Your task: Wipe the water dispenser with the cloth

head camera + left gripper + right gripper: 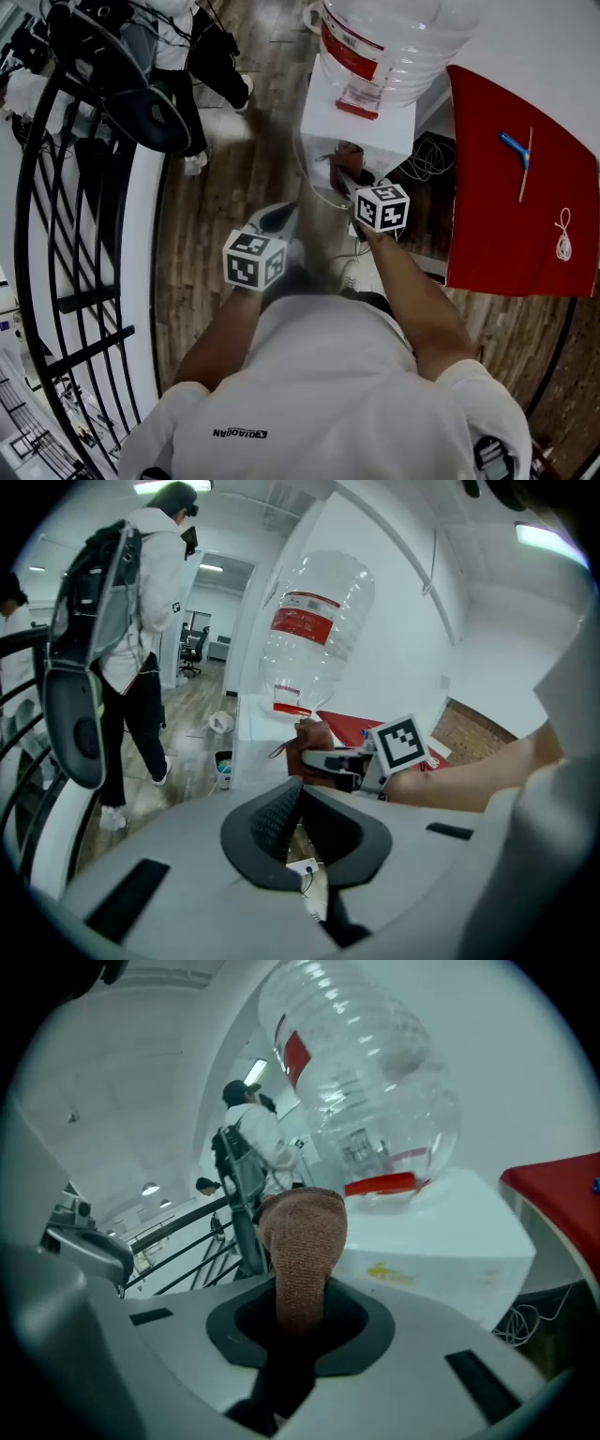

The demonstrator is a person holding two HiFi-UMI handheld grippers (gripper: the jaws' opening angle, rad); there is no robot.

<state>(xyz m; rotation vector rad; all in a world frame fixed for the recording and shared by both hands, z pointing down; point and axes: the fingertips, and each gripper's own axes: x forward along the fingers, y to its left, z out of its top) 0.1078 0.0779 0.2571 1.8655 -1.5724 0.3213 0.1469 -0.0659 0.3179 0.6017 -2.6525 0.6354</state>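
The white water dispenser [361,117] stands ahead of me with a clear upturned bottle [394,37] on top. My right gripper [352,173] is shut on a brown cloth [349,153], held against the dispenser's front below the top edge. In the right gripper view the cloth [302,1241] sticks up out of the right gripper [300,1312], next to the dispenser body [441,1232] and bottle [361,1082]. My left gripper [278,217] hangs lower and to the left, over the floor, shut with nothing in it. The left gripper [298,794] view shows the cloth [309,738] at the dispenser.
A red-covered table [516,187] stands to the right with a blue tool [514,148] and a white cord [562,234] on it. Cables [427,155] lie behind the dispenser. A black railing [84,234] curves along the left. A person [141,621] stands nearby.
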